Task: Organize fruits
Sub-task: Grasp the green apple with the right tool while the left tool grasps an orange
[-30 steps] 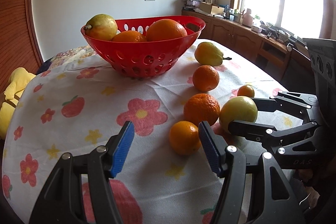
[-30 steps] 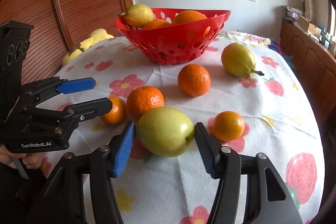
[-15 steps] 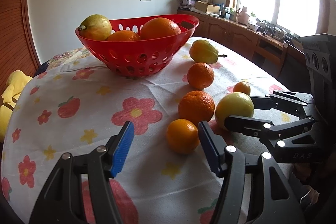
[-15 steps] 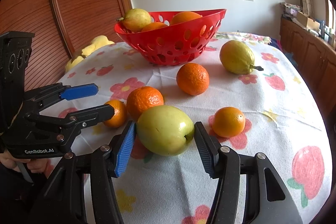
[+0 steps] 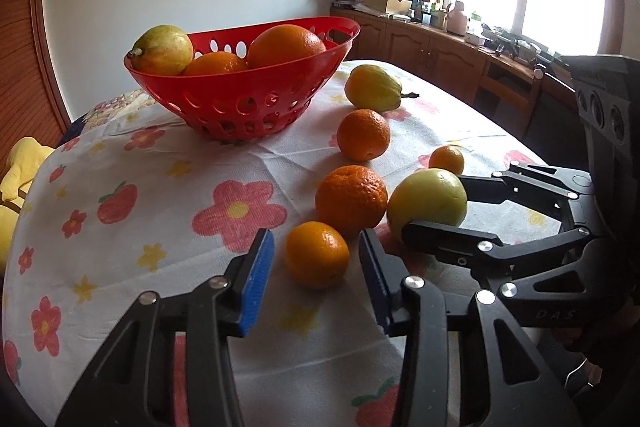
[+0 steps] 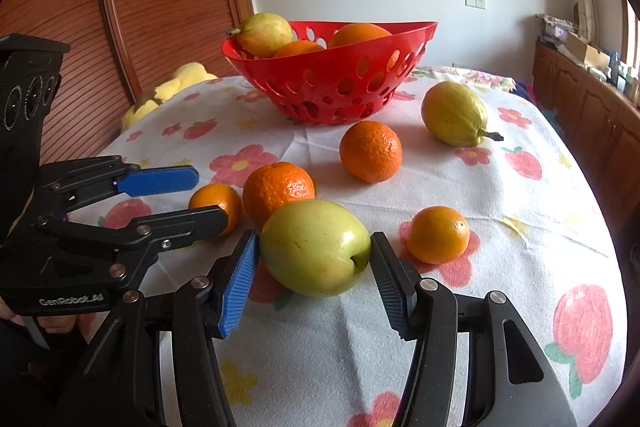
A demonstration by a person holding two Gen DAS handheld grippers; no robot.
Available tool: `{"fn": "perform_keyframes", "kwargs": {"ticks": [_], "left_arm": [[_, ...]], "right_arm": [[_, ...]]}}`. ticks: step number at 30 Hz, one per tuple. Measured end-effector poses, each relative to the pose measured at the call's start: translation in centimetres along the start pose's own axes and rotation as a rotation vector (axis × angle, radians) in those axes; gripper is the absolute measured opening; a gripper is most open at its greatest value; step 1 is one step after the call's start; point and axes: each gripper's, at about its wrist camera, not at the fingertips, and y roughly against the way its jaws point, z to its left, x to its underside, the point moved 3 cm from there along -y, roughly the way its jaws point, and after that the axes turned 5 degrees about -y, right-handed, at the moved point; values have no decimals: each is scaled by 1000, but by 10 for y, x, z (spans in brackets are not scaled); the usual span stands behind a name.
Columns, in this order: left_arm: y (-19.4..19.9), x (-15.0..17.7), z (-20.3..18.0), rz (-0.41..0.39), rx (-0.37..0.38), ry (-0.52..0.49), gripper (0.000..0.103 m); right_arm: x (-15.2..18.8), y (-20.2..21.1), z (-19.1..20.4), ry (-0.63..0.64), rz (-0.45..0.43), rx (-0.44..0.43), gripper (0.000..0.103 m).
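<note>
A red basket point(image 5: 248, 99) point(image 6: 340, 87) at the back holds a yellow-green fruit and two oranges. My left gripper point(image 5: 316, 267) is open around a small orange point(image 5: 317, 254), not touching it. My right gripper point(image 6: 314, 263) has its pads against both sides of a green apple point(image 6: 316, 247) point(image 5: 428, 201) that rests on the cloth. Loose on the cloth lie a large orange point(image 5: 351, 201) point(image 6: 279, 189), another orange point(image 5: 363, 135) point(image 6: 371, 151), a small orange point(image 6: 438, 234) point(image 5: 446, 159) and a yellow-green fruit with a stem point(image 6: 455, 114) point(image 5: 374, 87).
The table has a white cloth with flower and strawberry prints point(image 5: 160, 195). A yellow soft thing point(image 6: 168, 93) lies at its left edge by a wooden panelled wall. Wooden cabinets point(image 5: 432, 55) run under the window on the right.
Both grippers have moved forward and lower. The left jaws now stand on either side of the small orange. The right jaws have closed in onto the green apple.
</note>
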Motion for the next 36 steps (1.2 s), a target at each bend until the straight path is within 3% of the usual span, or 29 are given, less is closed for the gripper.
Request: {"fn": "perform_keyframes", "kwargs": {"ticks": [8,20,36], "left_arm": [[-9,4,0,41,15,-1,40],[-8,4,2,36,10,8,34],[29,-4,19,-47,-25,54,34]], "right_arm": [[1,0,1,5,1,3,58],[1,0,2,7,1,3,58],[2,-3,2,8,7,8,58]]}}
